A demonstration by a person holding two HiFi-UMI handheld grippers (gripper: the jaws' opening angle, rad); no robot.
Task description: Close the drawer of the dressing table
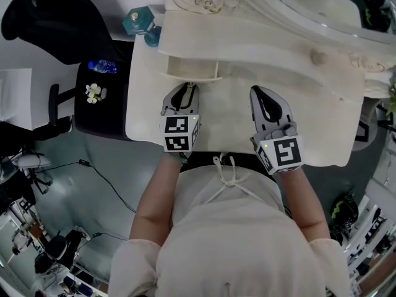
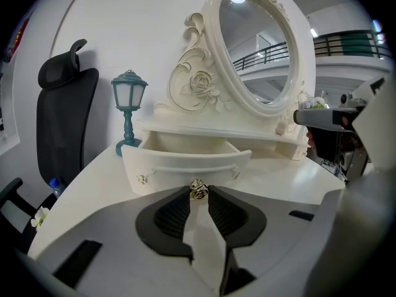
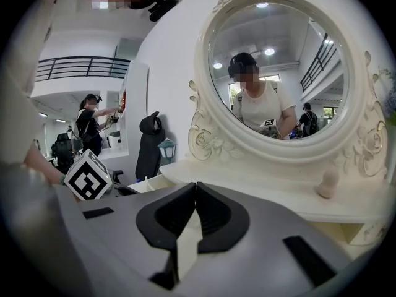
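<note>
Cream-painted wood or resin, by the look of it: the drawer (image 2: 185, 164) is small, shallow and rigid, so expect it to be light and to slide with little push. It stands pulled well out from under the shelf of the dressing table (image 1: 235, 125), on the left side below the mirror (image 3: 278, 73). Your left gripper (image 1: 188, 89) has its jaws drawn in on the small metal knob (image 2: 198, 189) at the middle of the curved front, nipping it at the very tips. That knob is glossy, rounded and likely slippery. For closing, a flat push on the front panel beside it should serve as well as a pinch, and ease off near the end, since the carved trim looks brittle. Your right gripper (image 3: 195, 187) has its jaws together and carries nothing, hovering over the bare tabletop to the right. The drawer's runners and its back end are hidden under the shelf, so you cannot tell how freely it travels. From the head view the knob is covered by the gripper. A blue lamp (image 2: 128, 113) stands just beside the drawer's left corner.
</note>
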